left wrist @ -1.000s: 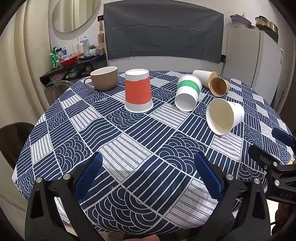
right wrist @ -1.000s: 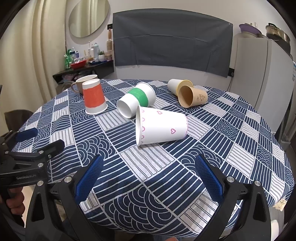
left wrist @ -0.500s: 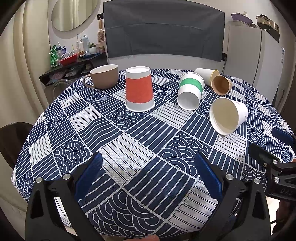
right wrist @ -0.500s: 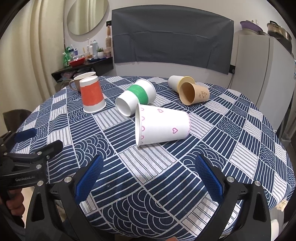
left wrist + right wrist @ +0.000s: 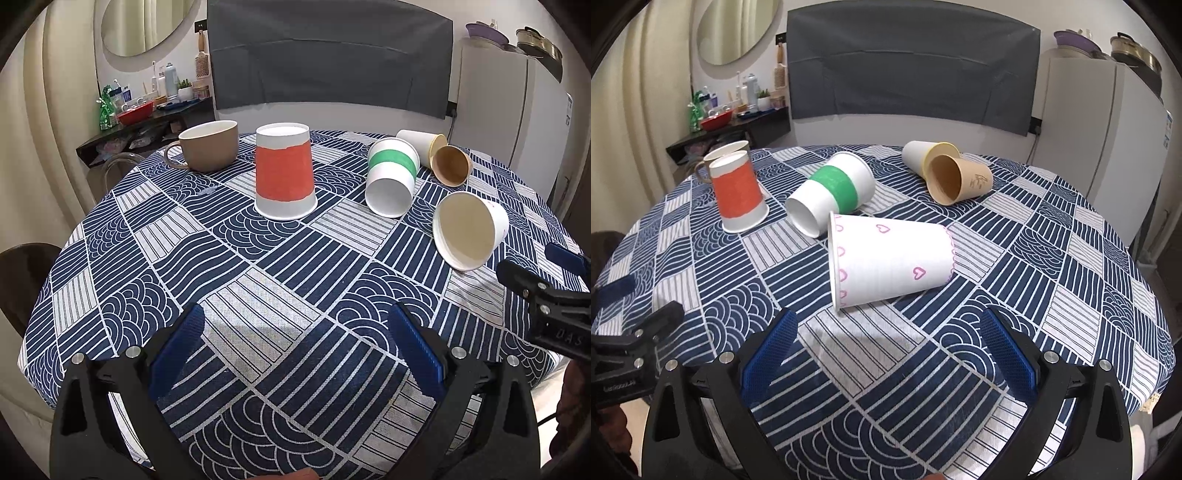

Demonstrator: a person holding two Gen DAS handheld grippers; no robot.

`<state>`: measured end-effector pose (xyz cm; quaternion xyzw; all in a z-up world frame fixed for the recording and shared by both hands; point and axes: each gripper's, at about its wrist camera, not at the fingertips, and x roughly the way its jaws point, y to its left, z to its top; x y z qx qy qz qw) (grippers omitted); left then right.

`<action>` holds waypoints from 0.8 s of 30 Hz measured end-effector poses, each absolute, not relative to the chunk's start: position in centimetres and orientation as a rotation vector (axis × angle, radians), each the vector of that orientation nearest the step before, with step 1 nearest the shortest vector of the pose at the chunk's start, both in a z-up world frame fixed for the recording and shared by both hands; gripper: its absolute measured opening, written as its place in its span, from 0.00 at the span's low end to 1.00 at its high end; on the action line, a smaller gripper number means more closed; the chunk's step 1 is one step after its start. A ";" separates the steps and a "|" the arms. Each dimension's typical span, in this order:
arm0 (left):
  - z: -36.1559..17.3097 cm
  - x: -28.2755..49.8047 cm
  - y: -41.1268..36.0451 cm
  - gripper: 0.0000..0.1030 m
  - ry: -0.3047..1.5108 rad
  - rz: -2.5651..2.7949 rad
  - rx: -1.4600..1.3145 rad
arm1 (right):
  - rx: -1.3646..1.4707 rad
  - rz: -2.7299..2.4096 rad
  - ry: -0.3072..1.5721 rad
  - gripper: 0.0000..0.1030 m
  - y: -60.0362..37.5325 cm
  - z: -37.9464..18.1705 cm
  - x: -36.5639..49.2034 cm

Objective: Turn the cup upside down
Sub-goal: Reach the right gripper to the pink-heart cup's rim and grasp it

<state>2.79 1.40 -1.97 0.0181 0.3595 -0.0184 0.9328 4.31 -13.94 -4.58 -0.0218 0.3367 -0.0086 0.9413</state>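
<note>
A white paper cup with pink hearts (image 5: 892, 260) lies on its side just ahead of my right gripper (image 5: 886, 350), which is open and empty; the cup also shows in the left wrist view (image 5: 467, 230), mouth toward me. A green-banded cup (image 5: 831, 194) (image 5: 391, 181), a brown cup (image 5: 960, 179) (image 5: 452, 166) and a yellow-rimmed white cup (image 5: 923, 157) lie on their sides. A red-banded cup (image 5: 284, 175) (image 5: 738, 192) stands upside down. My left gripper (image 5: 295, 350) is open and empty over the near table.
A brown ceramic mug (image 5: 208, 149) stands upright at the far left of the round table with its blue patterned cloth (image 5: 258, 288). A chair (image 5: 22, 273) is at the left; a white fridge (image 5: 1100, 122) at the right.
Both grippers have moved forward toward the table; the cups appear larger and nearer. No cup has moved.
</note>
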 end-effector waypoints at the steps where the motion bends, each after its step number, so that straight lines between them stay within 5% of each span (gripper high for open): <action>1: -2.1 2.9 1.5 0.94 0.737 -0.039 0.038 | -0.051 -0.021 0.689 0.92 -13.7 -4.6 4.7; 16: -3.1 4.3 2.0 0.94 0.744 -0.072 0.072 | -0.175 -0.174 0.661 0.90 -12.3 -4.7 8.5; 17: -3.2 4.3 2.0 0.94 0.744 -0.073 0.073 | -0.187 -0.183 0.660 0.88 -12.2 -4.8 8.6; 19: -3.3 4.4 2.2 0.94 0.748 -0.071 0.071 | -0.213 -0.197 0.674 0.56 -12.2 -5.1 8.9; 24: -3.7 4.5 2.6 0.94 0.761 -0.069 0.060 | -0.204 -0.221 0.695 0.31 -13.0 -5.9 8.9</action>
